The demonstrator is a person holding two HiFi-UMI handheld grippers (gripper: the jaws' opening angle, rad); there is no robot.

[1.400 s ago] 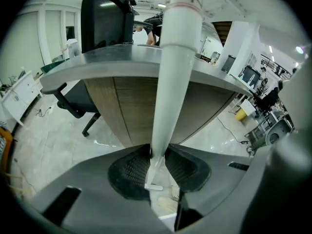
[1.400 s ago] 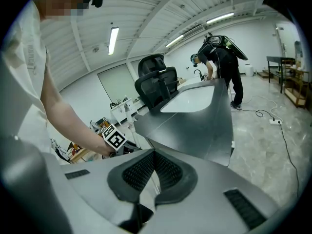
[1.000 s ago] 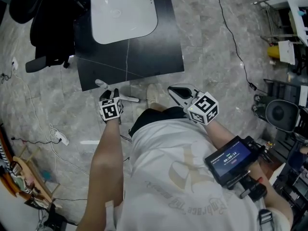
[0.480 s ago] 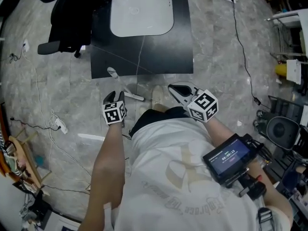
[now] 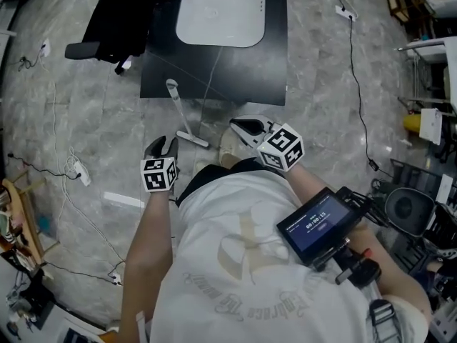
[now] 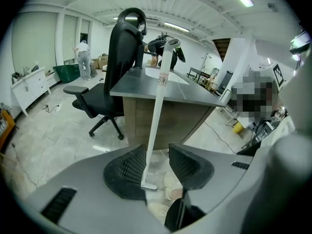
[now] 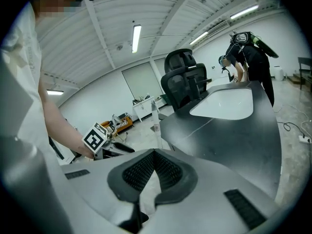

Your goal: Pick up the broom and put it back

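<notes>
Both grippers empty: left gripper (image 5: 162, 146) jaws just opened, apart; right gripper (image 5: 239, 125) jaws together. Slim white broom (image 5: 180, 113) stands propped against dark grey desk (image 5: 235, 77). I judge broom returned; only withdrawal left.

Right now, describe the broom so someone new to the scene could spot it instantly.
Start at the dark desk with the white rounded panel on top, beside the black office chair. Against the desk's near edge leans a thin white broom, handle up, narrow head on the grey marbled floor. It is the only long white stick standing; the white strip nearby lies flat.
</notes>
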